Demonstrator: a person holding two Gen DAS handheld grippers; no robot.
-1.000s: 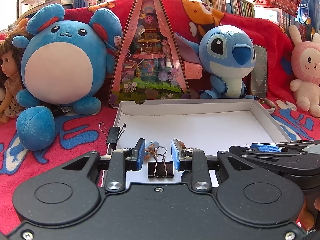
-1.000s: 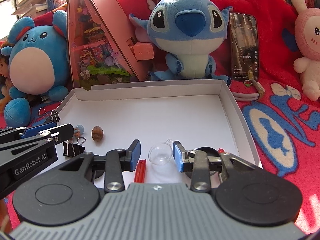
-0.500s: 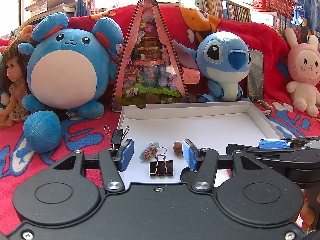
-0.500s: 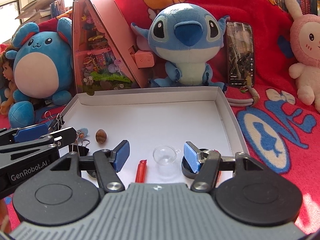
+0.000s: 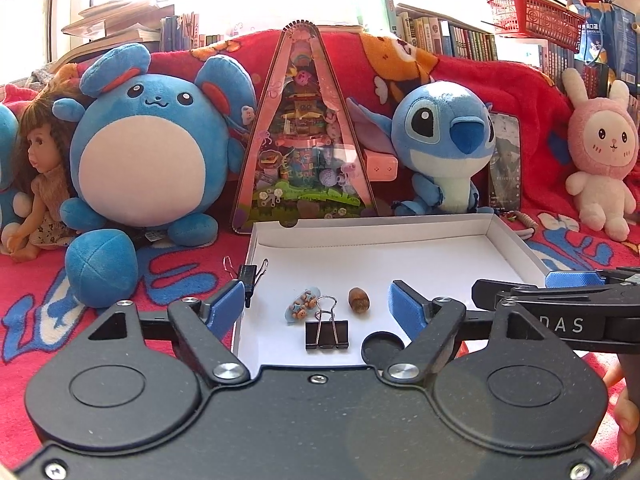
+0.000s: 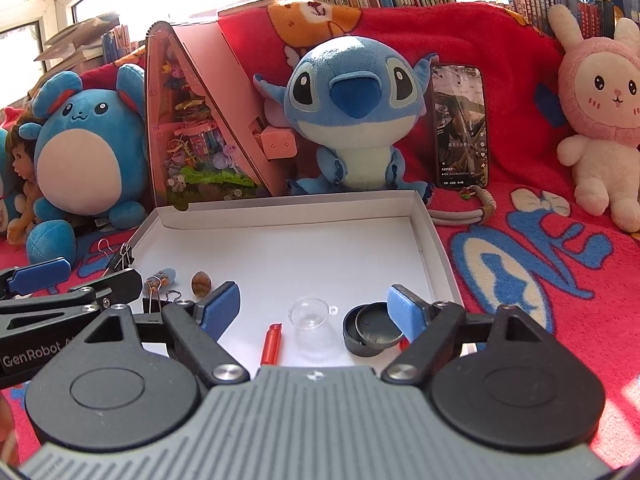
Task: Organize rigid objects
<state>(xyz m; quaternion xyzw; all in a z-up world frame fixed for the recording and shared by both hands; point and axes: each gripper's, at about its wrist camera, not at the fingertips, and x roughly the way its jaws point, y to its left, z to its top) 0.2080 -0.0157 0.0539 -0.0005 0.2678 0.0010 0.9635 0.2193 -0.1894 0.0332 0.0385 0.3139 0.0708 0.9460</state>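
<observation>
Probably light, hard, slippery and crackable: clear plastic dome (image 6: pixel 311 314) in white box (image 6: pixel 434 236), near edge, between wide, empty right tongs (image 6: pixel 312 312); best pinched across its rim; left tongs (image 5: pixel 318 306) wide around binder clip (image 5: pixel 326 330).

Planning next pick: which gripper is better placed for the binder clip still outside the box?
Left. The stray binder clip sits just beyond the left gripper's left fingertip, by the white box wall. The open right gripper faces the clear dome.
</observation>
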